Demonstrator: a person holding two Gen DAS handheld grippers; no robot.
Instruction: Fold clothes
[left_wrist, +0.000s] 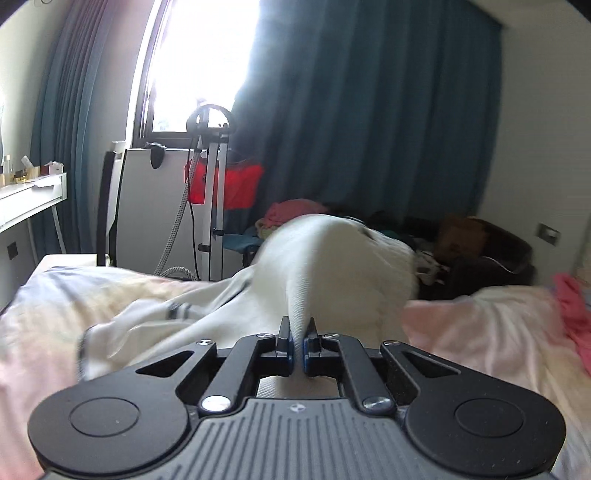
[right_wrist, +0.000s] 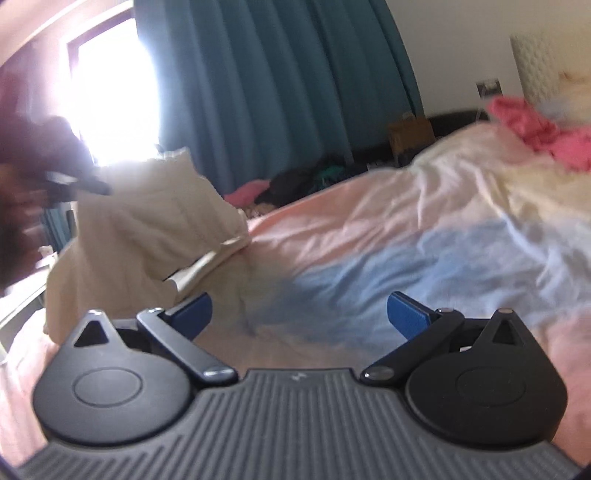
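Observation:
My left gripper (left_wrist: 298, 332) is shut on a white garment (left_wrist: 332, 273) and lifts a fold of it above the bed; the cloth drapes away forward and down to the left. In the right wrist view the same cream-white garment (right_wrist: 147, 225) hangs at the left, held up by the blurred left gripper (right_wrist: 74, 184). My right gripper (right_wrist: 299, 314) is open and empty, low over the bedsheet, to the right of the garment.
The bed has a pink, blue and cream sheet (right_wrist: 388, 229). Pink clothes (right_wrist: 535, 133) lie at its far right. A clothes pile (left_wrist: 288, 214) and dark bags (left_wrist: 480, 251) sit beyond the bed. A garment steamer stand (left_wrist: 210, 177), desk (left_wrist: 29, 195) and teal curtains (left_wrist: 369, 110) stand behind.

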